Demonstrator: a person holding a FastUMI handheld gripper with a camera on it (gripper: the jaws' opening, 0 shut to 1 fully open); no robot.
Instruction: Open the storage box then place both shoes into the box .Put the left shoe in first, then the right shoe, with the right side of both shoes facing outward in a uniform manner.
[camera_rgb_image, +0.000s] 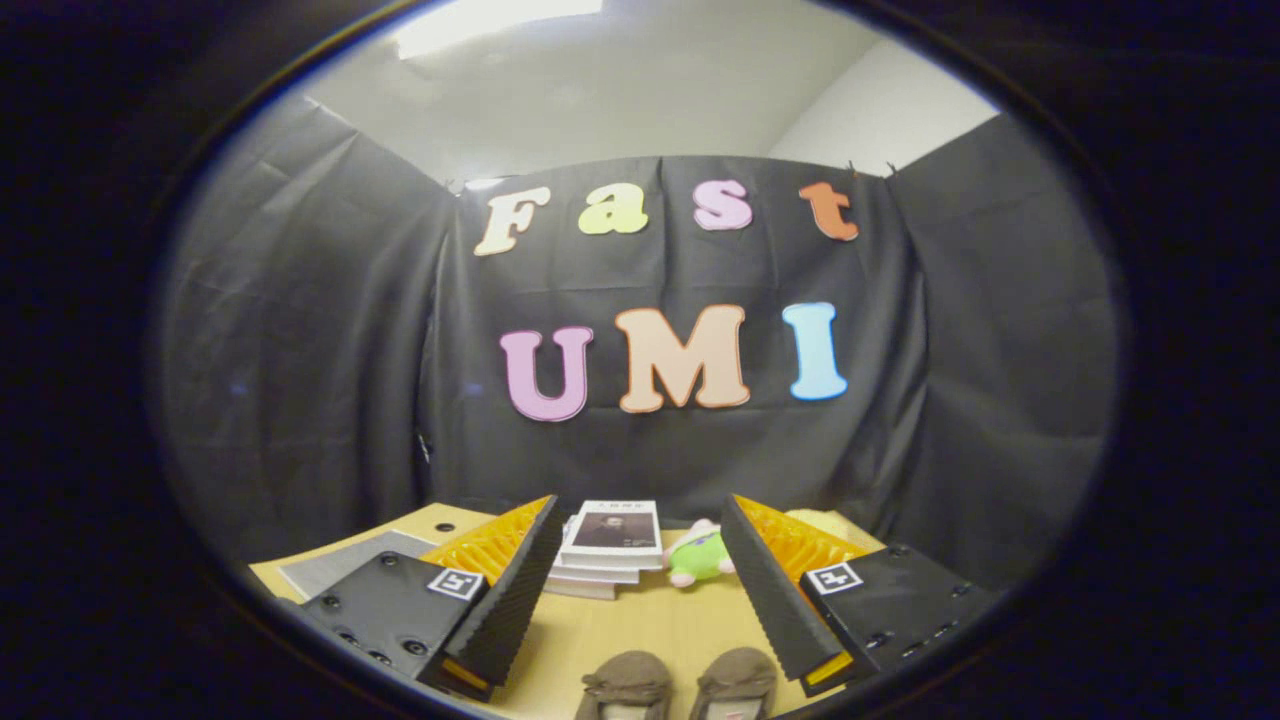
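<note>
While claw (640, 525) gapes — shoes (680, 682) between fingers.

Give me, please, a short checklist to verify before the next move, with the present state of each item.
1. Claw open with nothing between its fingers: ok, the fingers stand wide apart.
2. Both shoes seen: ok, the brown pair lies side by side on the table, between the fingers.
3. Which shoe is the left one: cannot tell, just the toe ends show.
4. Storage box located and its lid state: cannot tell.
5. Things beyond the shoes kept apart from them: ok, the stack of books and the green plush toy sit farther back by the wall.
</note>
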